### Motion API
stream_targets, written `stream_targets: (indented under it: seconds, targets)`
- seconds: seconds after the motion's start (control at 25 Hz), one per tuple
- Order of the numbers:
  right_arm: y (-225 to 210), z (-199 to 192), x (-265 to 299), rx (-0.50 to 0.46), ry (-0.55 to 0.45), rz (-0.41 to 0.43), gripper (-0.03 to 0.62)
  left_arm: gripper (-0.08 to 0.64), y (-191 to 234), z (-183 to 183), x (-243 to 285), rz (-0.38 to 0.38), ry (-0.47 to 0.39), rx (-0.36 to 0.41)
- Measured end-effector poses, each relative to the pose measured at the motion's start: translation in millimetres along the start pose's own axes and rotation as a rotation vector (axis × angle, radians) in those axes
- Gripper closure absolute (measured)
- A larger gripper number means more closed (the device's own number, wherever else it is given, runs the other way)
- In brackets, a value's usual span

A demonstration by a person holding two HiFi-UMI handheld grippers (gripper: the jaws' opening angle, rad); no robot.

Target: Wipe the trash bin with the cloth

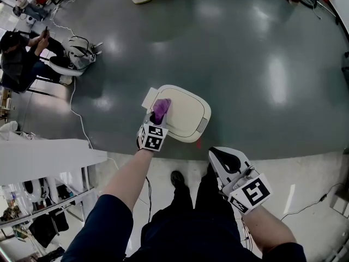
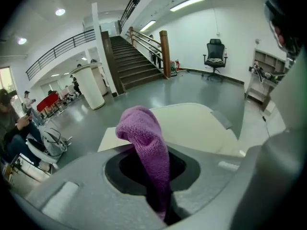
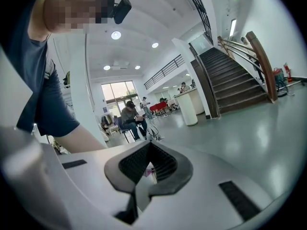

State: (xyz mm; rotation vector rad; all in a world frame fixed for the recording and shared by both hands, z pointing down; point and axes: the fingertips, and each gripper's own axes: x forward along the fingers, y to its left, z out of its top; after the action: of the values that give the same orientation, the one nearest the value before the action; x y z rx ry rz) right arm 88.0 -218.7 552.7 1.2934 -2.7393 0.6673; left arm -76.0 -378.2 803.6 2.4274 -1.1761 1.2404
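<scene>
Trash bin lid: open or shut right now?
Shut. In the head view the cream lid of the trash bin lies flat across the top, no opening visible. The cloth hangs over its left side.

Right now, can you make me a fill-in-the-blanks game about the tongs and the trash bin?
1. The left tongs are shut on a ____ cloth.
2. The trash bin stands on the grey ____.
3. The right tongs are shut and hold ____.
4. The ____ tongs are the ones over the trash bin.

Missing words: purple; floor; nothing; left.
</scene>
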Motion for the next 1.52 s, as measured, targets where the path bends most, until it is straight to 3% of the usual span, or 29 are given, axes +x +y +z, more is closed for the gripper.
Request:
stream_targets:
  seconds: [0.24, 0.36, 0.56, 0.72, 1.08, 1.52]
  targets:
    - [11.5, 12.5, -4.8, -0.032, 0.000, -0.015, 0.581, 0.502, -106.4, -0.4, -20.8, -0.198, -0.042, 0.098]
    - [19.7, 13.5, -7.6, -0.045, 0.015, -0.027, 0.581, 0.502, -144.8, -6.0, -29.4, -0.282, -0.024, 0.144]
    - [41.4, 13.4, -9.1, -0.077, 0.054, -0.034, 0.581, 0.502, -175.1, -17.3, -46.0, -0.360, -0.001, 0.226]
    - [73.9, 17.2, -10.0, -0.092, 0.069, -0.022, 0.582, 0.502, -196.0, -24.3, -85.8, -0.430, -0.040, 0.261]
    - [153.6, 35.5, -2.8, -0.114, 0.031, 0.050, 0.581, 0.502, -177.6, 3.6, -230.0, -0.481, -0.270, 0.066]
    - [212.3, 67.3, -25.5, -0.178, -0.054, 0.115, 0.581, 0.502, -107.8, 68.1, -382.3, -0.390, -0.557, -0.110]
